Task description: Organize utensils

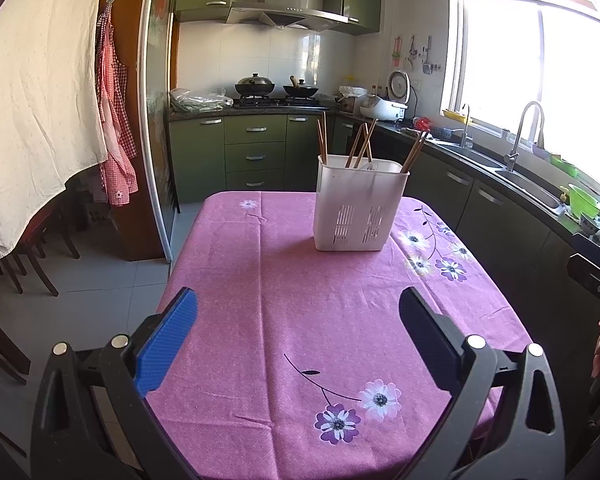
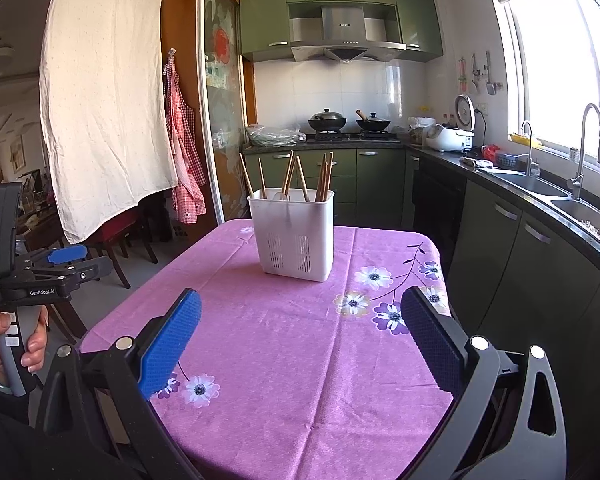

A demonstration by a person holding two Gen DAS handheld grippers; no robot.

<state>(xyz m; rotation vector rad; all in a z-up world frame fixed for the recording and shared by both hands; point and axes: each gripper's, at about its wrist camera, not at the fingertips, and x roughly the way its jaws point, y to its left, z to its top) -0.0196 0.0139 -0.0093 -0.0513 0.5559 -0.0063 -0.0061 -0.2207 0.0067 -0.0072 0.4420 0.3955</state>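
Pink cloth (image 1: 300,320): floral-printed tablecloth covering the bench, purple and white flowers along its right side and near edge.
Hanging sheet (image 1: 36,100): cream fabric at far left, off the bench, with a red checked apron (image 1: 114,128) beside it.
Left tool (image 1: 298,344): fingers wide apart, nothing between them, held above the near end of the bench; blue pad (image 1: 168,344) on its left finger.
Left tool, side view (image 2: 66,256): seen from the right wrist camera at the far left edge, gripped by a hand (image 2: 8,344), well apart from the holder.
Holder (image 1: 358,208): white slotted plastic utensil caddy, upright on the far half of the bench, right of centre in the left wrist view.
Chopsticks (image 1: 362,144): brown wooden sticks standing inside the holder, tips leaning outward in several directions.
Right tool (image 2: 300,344): fingers spread open, empty, above the near bench edge.
Sink (image 2: 540,188): steel basin with tap on the dark counter at far right.
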